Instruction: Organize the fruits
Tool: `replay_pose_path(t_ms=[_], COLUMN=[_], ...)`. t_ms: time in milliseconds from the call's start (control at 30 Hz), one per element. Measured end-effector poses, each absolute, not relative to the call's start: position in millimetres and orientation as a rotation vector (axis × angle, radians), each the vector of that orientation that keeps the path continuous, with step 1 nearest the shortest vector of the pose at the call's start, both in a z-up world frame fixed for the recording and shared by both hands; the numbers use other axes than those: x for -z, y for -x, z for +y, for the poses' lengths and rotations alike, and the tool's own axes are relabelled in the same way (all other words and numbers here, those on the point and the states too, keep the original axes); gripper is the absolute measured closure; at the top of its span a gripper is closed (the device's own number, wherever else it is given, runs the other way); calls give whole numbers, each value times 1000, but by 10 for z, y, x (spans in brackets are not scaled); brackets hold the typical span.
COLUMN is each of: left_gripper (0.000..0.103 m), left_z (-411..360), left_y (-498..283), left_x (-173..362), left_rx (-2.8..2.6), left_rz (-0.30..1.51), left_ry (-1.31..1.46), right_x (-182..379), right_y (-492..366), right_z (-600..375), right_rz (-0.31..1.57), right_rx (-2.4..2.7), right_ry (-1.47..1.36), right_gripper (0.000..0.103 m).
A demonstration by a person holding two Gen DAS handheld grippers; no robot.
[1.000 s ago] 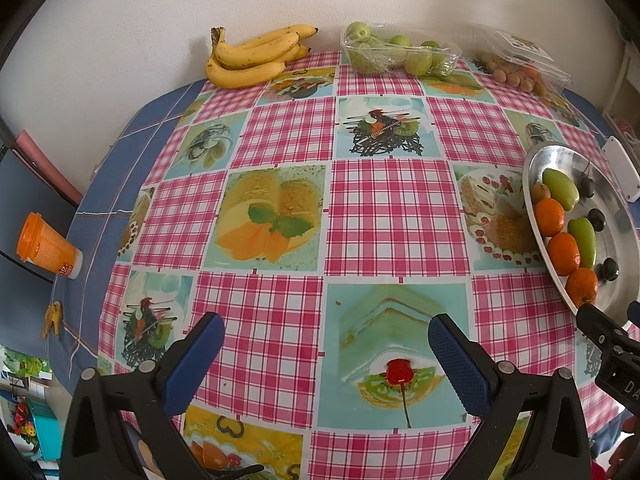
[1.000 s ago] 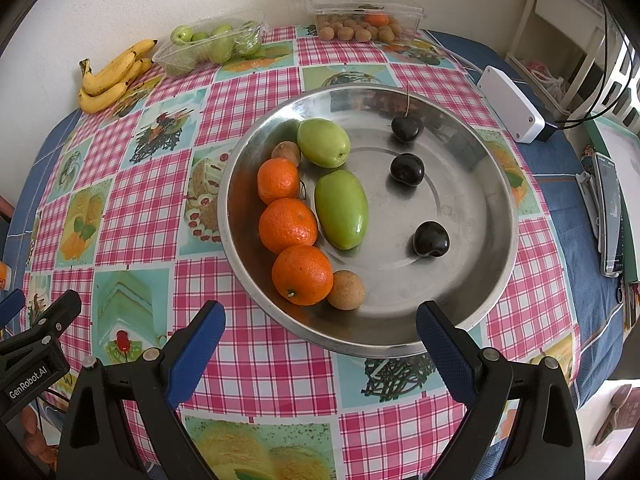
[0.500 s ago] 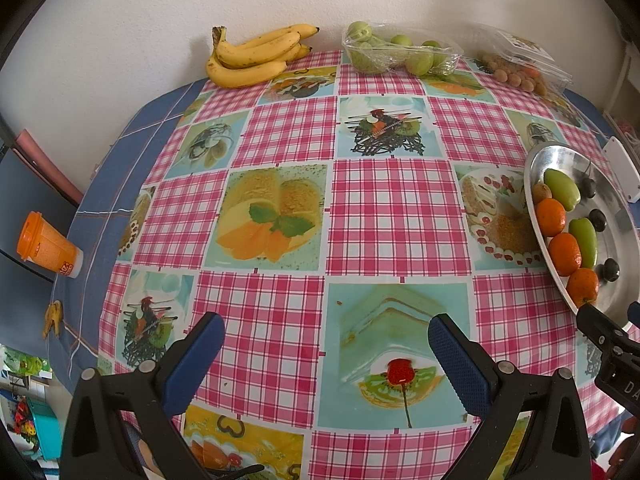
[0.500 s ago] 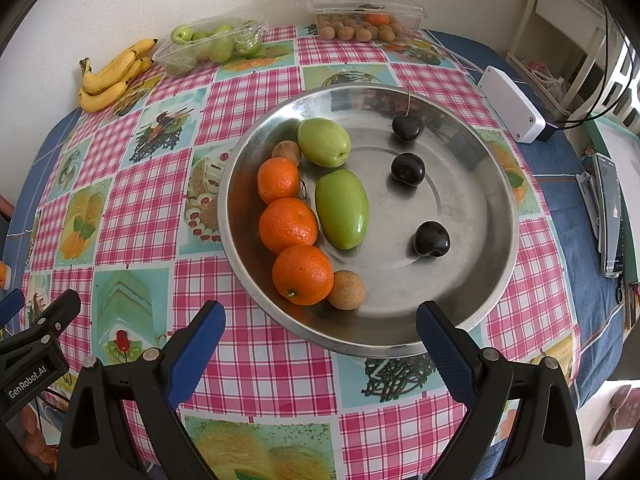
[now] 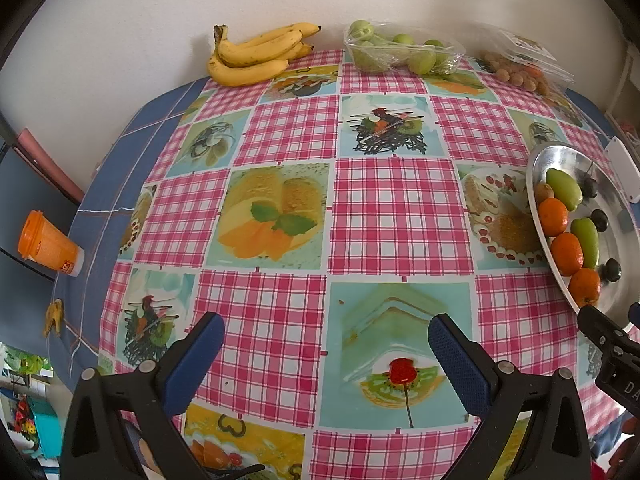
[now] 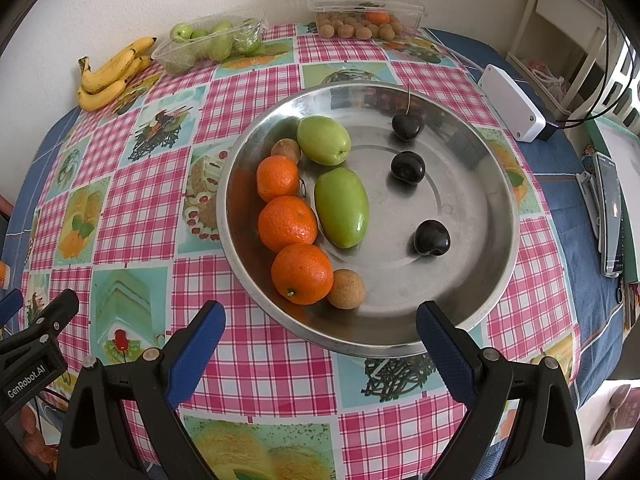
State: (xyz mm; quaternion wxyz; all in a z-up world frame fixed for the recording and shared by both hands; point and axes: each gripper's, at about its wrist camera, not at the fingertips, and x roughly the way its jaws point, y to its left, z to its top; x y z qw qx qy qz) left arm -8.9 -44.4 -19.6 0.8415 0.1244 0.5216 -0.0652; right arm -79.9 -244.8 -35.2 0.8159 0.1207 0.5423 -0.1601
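Checked pink tablecloth over round table, steel bowl holding three oranges, two green fruits, three dark cherries, bananas by far wall, left gripper and right gripper both spread, empty, above cloth.

A round table wears a pink checked cloth printed with dessert pictures, laid over a blue cloth that shows at the edges. An orange cup with a lid stands on a dark surface beyond the table's left edge, apart from it. On the table's far right side a white box lies on the blue cloth with a dark cable running from it. Near the right edge a phone rests flat. A white wall backs the table.
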Motion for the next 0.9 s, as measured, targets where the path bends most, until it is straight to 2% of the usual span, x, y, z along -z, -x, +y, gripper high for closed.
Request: replay_pose_path(t_ms=[900], left_gripper=[0], left_z=[-397], left_y=[87], left_x=[150], left_rx=[152], left_rz=[1091], left_ry=[-231], right_x=[360], right_y=[775], right_z=[-2456], right_rz=[1168], right_rx=[343], right_ry=[-249], right_gripper=[7])
